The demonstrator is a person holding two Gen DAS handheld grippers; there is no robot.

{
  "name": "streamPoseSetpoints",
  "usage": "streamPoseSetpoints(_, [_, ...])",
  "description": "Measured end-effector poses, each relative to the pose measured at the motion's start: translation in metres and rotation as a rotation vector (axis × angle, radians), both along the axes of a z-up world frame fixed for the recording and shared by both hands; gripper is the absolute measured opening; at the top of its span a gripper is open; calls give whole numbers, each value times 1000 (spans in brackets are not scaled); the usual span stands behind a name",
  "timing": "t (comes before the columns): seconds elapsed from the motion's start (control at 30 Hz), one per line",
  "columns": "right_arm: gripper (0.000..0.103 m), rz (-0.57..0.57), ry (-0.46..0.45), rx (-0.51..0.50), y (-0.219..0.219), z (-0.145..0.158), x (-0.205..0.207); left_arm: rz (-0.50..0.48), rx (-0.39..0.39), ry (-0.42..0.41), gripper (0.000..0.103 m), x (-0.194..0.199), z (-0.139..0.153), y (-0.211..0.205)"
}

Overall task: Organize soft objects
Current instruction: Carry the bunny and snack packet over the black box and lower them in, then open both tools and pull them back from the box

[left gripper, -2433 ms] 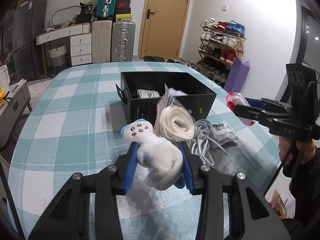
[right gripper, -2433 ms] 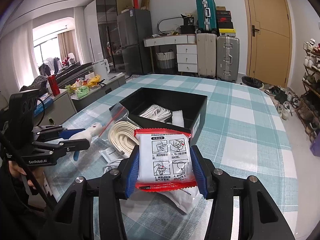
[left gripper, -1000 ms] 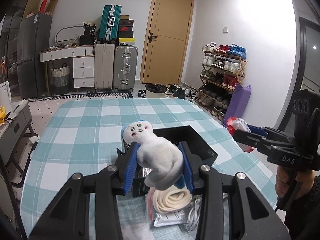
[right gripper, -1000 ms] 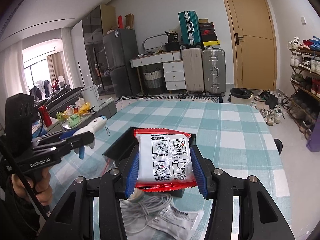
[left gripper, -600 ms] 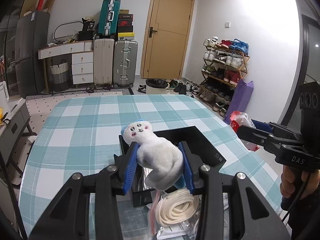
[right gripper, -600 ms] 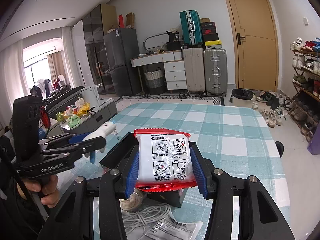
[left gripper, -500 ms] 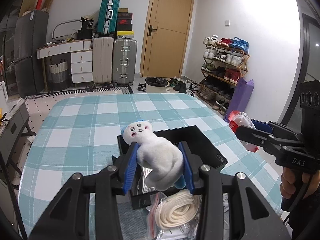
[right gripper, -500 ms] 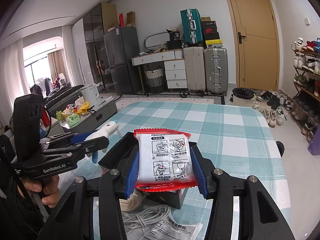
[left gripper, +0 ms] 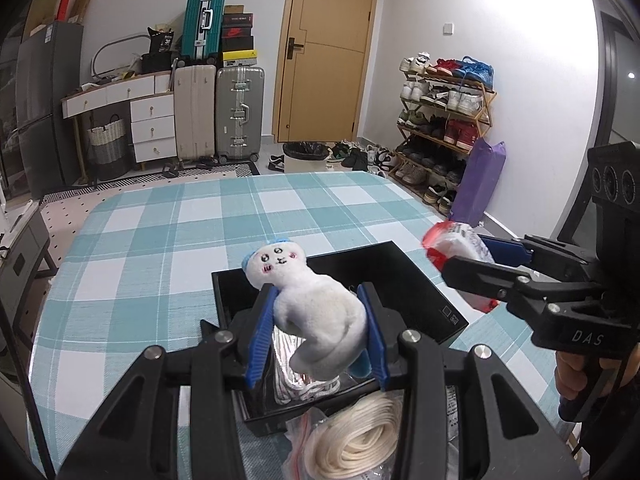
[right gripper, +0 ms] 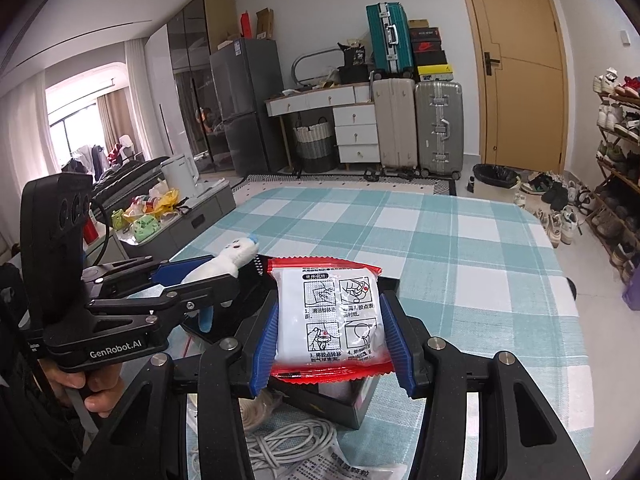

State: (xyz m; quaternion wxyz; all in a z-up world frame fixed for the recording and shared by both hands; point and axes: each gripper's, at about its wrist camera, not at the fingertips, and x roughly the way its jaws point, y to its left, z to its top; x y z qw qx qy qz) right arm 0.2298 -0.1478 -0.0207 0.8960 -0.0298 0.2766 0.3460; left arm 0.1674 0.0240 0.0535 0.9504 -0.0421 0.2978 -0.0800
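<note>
My left gripper (left gripper: 316,332) is shut on a white plush toy (left gripper: 308,308) with a blue cap, held above the near part of the black box (left gripper: 424,292). My right gripper (right gripper: 330,328) is shut on a white packet with red edges (right gripper: 328,316), held above the box's right side (right gripper: 348,404). Each gripper shows in the other's view: the right one with its packet (left gripper: 460,256), the left one with the toy (right gripper: 228,260). A striped bundle (left gripper: 296,380) lies inside the box.
A bagged coil of cream strap (left gripper: 356,440), a white cable (right gripper: 288,444) and a printed sachet (right gripper: 344,468) lie on the checked tablecloth (left gripper: 168,232) in front of the box. Suitcases, drawers and a shoe rack stand beyond the table.
Both grippers have risen from near the table and moved forward over the black box. The right gripper has come closer to the left. Both still hold their objects.
</note>
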Motion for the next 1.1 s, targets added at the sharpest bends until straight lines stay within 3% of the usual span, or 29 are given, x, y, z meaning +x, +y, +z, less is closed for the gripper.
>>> streamPoseSetpoints(0.67, [50,26,51,-22,22,-29,30,-26,10,60,41,20,-25,-7])
streamPoseSetpoints(0.87, [65,21,18,-18,20,-26,26,-41,-15,61,43,15,-22,-5])
streamPoseSetpoints(0.9, [66,16,12,-25,18,-26,24,-47,-14,63,45,15,-21,-5])
streamPoseSetpoints(1.0, [78,1,11,-31,10,-27,21,-37,13,56,66,10,-18,-6])
streamPoseSetpoints(1.07, [92,-7,12,-28,3,-26,17,-33,15,49,72,5,-15,-6])
streamPoseSetpoints(1.1, [94,-11,11,-25,-1,-26,14,-30,11,47,84,3,-14,-5])
